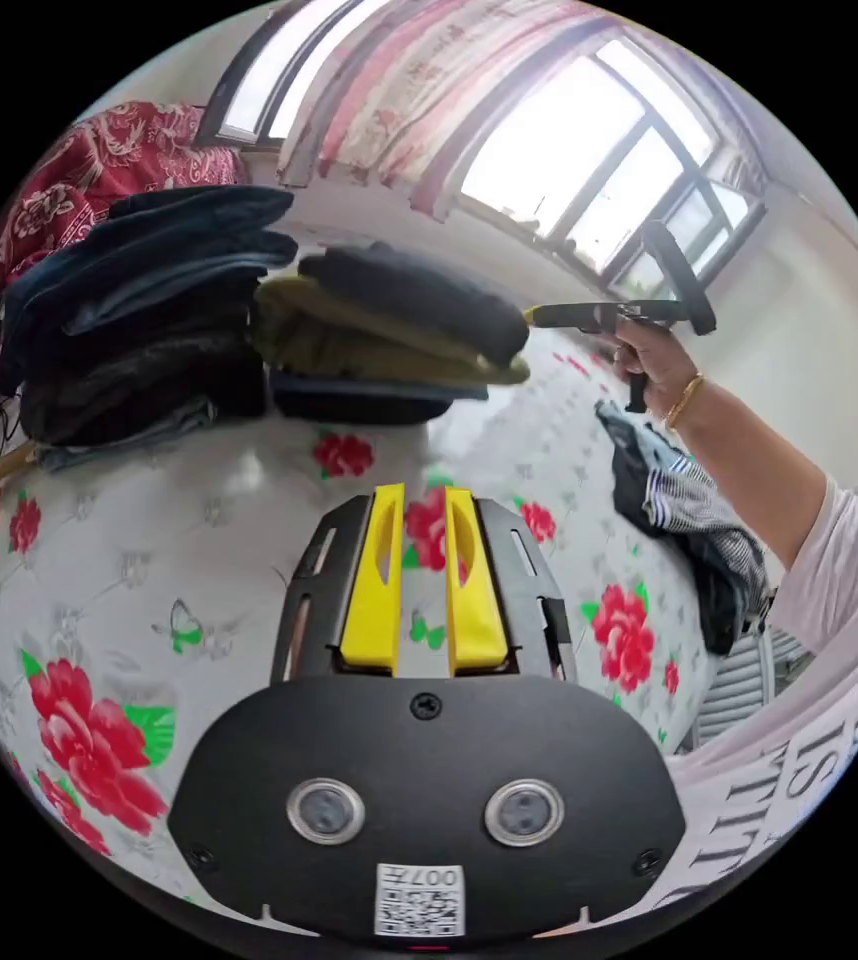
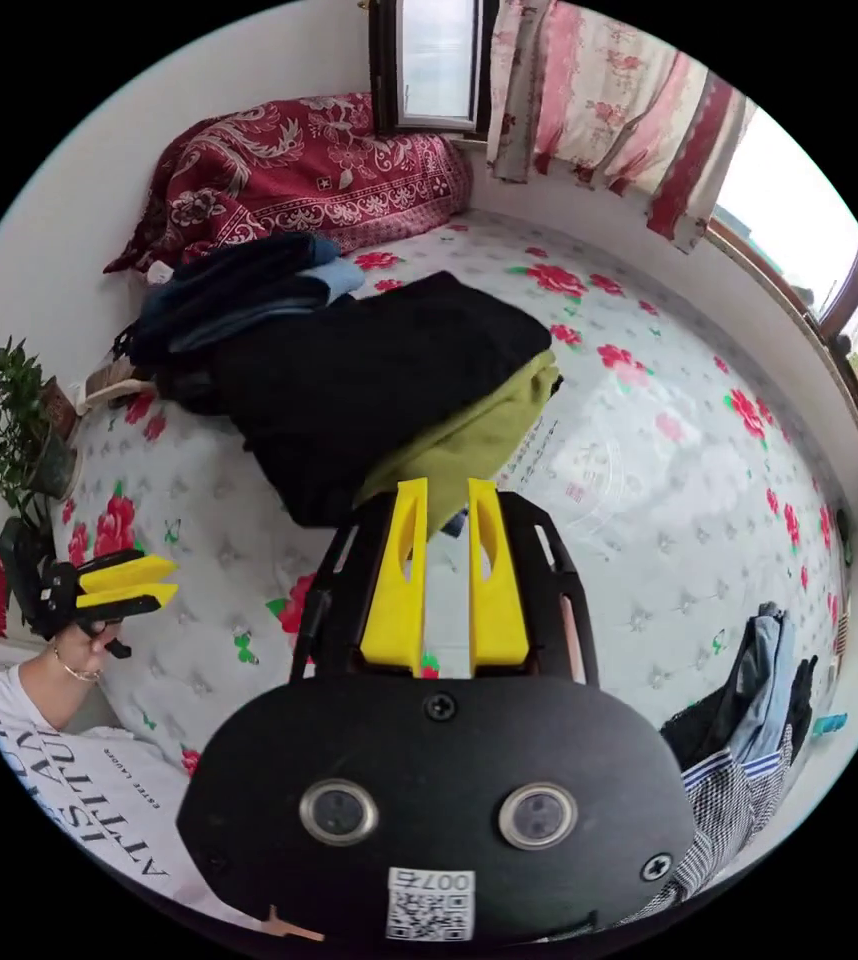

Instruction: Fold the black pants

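The black pants (image 1: 419, 290) lie folded on top of an olive garment (image 1: 369, 345) on the flowered bed; in the right gripper view the black pants (image 2: 369, 380) spread over that olive garment (image 2: 469, 440). My left gripper (image 1: 424, 500) hovers over bare sheet in front of this stack, jaws slightly apart with nothing between them. In the left gripper view the right gripper (image 1: 534, 316), held in a hand, points at the stack's right end. My right gripper (image 2: 449, 495) hangs just short of the olive edge, open and empty. The left gripper (image 2: 154, 582) appears at the bed's near edge.
A taller stack of dark folded clothes (image 1: 139, 300) (image 2: 239, 290) stands beside the pants. A loose heap of striped and dark clothes (image 1: 689, 520) (image 2: 749, 700) lies at the bed's edge. A red patterned blanket (image 2: 299, 170) is bundled by the wall; a potted plant (image 2: 19, 420) stands beside the bed.
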The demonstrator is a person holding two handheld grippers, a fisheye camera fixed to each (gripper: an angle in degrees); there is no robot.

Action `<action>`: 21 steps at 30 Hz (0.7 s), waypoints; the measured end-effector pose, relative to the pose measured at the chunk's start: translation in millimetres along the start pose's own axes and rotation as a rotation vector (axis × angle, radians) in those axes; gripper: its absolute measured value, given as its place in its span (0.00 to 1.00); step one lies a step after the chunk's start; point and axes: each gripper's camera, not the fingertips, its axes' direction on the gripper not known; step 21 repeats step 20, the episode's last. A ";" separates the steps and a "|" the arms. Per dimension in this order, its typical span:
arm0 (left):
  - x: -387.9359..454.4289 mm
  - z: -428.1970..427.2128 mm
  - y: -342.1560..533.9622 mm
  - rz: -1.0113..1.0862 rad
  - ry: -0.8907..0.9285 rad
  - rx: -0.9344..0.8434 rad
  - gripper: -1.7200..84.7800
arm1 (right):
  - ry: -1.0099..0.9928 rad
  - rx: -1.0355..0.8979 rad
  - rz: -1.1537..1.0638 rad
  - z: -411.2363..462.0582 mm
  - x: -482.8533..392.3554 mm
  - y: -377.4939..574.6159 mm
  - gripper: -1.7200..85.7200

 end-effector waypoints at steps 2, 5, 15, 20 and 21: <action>16.0 16.2 61.3 0.081 -0.071 -0.175 0.08 | -0.075 -0.140 0.025 45.5 -14.3 118.5 0.07; 51.3 33.6 134.2 0.172 -0.143 -0.426 0.05 | -0.043 -0.371 0.071 73.4 -47.4 285.7 0.06; 200.1 70.2 206.7 0.453 -0.280 -0.618 0.01 | 0.004 -0.487 0.273 16.0 -124.3 525.1 0.03; 252.9 134.0 218.0 0.520 -0.369 -0.791 0.01 | 0.023 -0.306 0.406 11.3 -146.0 543.2 0.05; 252.9 134.0 218.0 0.520 -0.369 -0.791 0.01 | 0.023 -0.306 0.406 11.3 -146.0 543.2 0.05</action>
